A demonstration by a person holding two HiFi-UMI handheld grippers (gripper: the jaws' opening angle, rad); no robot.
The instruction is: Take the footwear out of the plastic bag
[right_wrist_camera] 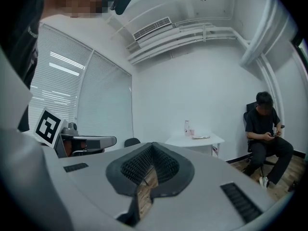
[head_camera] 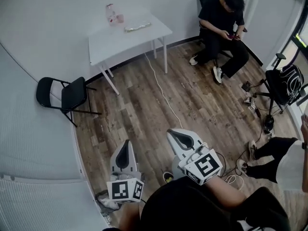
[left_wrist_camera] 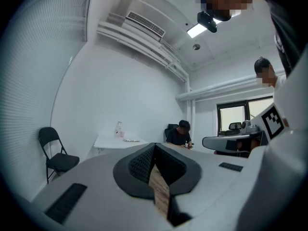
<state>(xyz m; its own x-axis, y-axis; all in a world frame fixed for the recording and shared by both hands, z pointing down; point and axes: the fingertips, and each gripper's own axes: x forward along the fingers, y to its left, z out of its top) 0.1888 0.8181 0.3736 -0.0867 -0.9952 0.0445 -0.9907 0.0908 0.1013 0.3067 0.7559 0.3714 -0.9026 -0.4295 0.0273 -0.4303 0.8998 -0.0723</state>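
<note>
Head view: standing well apart from the white table (head_camera: 144,42), holding left gripper (head_camera: 126,146) and right gripper (head_camera: 174,134) close to the body above the wood floor (head_camera: 192,95). Both are pinched fully together and gripping nothing, with only floor showing past the pads in each gripper view. Judging the step in hand as the approach, nothing touched yet. Taking the pale crinkly bundle (head_camera: 137,27) on the tabletop, near the pink bottle (head_camera: 112,14), as the likely plastic bag. Looking glossy, long and flattish, too small for telling any footwear inside or where the mouth is. Suggesting: closing in on the table first, stepping clear of the white cable (head_camera: 161,90) and the black folding chair (head_camera: 65,95). Spreading both sets of jaws before reaching. Pinning the bag's closed end with one gripper, working the other into the mouth. Expecting thin film slipping, so grabbing a bunched fold, then pulling on the footwear itself, not on the bag.
</note>
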